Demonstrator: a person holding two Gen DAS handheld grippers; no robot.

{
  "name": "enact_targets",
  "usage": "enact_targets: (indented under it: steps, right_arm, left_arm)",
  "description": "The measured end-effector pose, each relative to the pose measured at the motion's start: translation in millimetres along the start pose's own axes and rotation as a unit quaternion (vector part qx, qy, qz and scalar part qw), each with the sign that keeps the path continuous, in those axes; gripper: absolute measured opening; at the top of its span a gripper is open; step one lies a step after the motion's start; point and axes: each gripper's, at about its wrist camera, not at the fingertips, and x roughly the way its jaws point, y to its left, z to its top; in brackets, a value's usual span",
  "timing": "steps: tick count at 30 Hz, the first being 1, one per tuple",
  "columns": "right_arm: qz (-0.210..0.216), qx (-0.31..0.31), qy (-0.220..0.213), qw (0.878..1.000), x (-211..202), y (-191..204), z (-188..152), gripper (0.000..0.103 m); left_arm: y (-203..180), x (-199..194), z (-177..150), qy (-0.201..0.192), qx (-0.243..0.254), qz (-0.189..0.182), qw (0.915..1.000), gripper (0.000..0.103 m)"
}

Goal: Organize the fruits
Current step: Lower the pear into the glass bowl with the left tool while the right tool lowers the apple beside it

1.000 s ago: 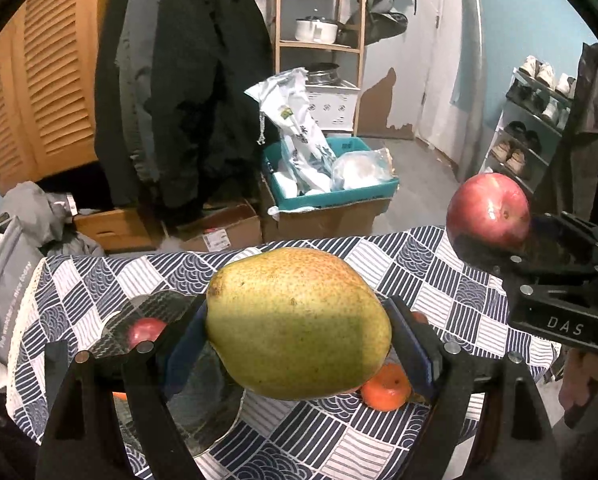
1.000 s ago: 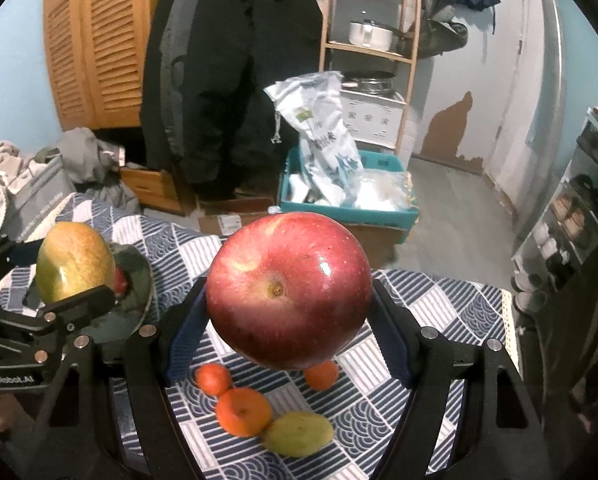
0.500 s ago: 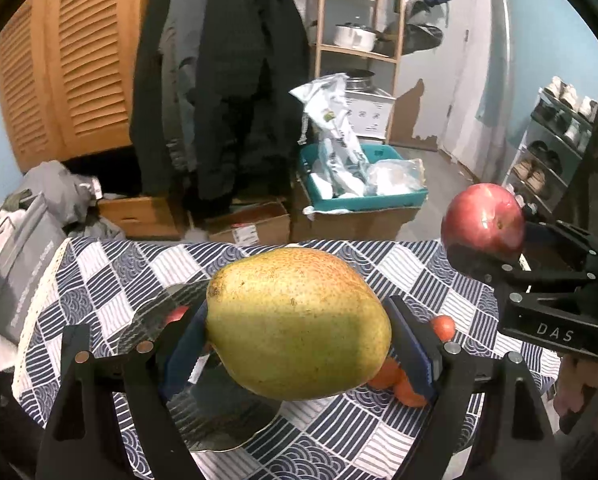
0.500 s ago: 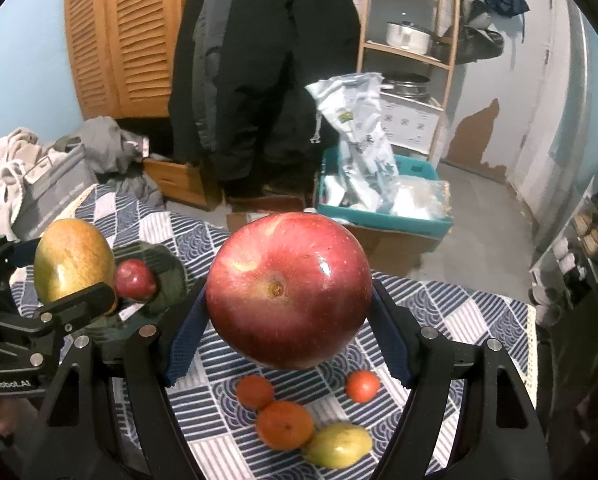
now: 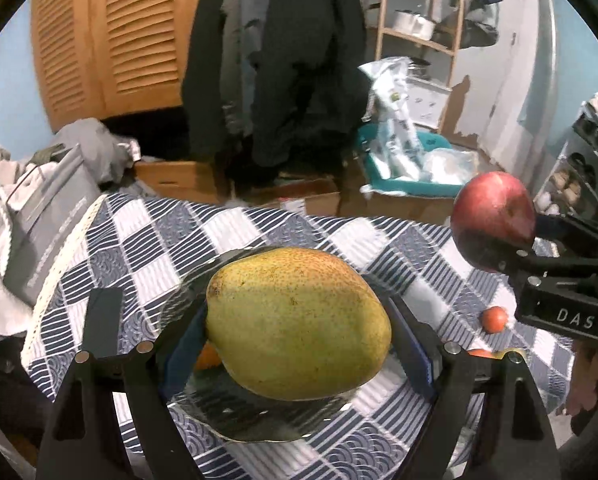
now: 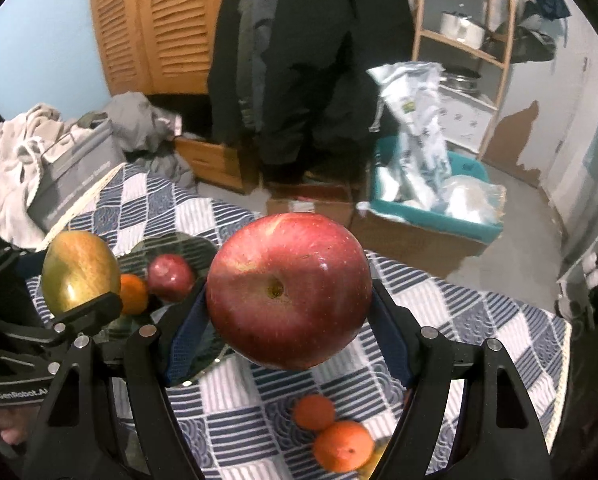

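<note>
Yellow-green and speckled, the mango (image 5: 299, 322) sits clamped between the blue pads of my left gripper (image 5: 297, 356), which pinch it at both flanks. I use the dark glass plate (image 6: 171, 246) on the blue-and-white checked tablecloth (image 5: 147, 240) as my reference. From the left wrist view, the mango hangs directly above that plate, clear of its surface. On the plate I see a small red apple (image 6: 170, 278) and, just beside it, an orange (image 6: 133, 294).

My right gripper (image 6: 289, 312) pinches a large red apple (image 6: 289, 292), pads pressed on either side. From its own view it is held to the right of the plate, above the bare cloth. Well to the right of the plate, two more oranges (image 6: 343, 446) lie on the cloth, touching each other. A yellowish fruit lies against the nearer one; most of it is hidden behind a gripper finger, so I cannot tell what it is.
</note>
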Motion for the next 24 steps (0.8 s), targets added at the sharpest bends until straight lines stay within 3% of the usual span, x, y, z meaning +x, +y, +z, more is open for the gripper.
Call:
enact_targets:
  steps: [9,24]
  right_arm:
    - [0.034,-0.027,0.046,0.998,51.7,38.4,1.3,0.076]
    - [0.066,-0.039,0.137,0.988,122.5,69.6,-13.7,0.076]
  left_arm:
    - [38.8,29.7,-19.6,0.043,-0.036,0.018,0.9983,0.087]
    - [65.4,73.9,-51.8,0.115,-0.058,0.041,0.9908,0.087]
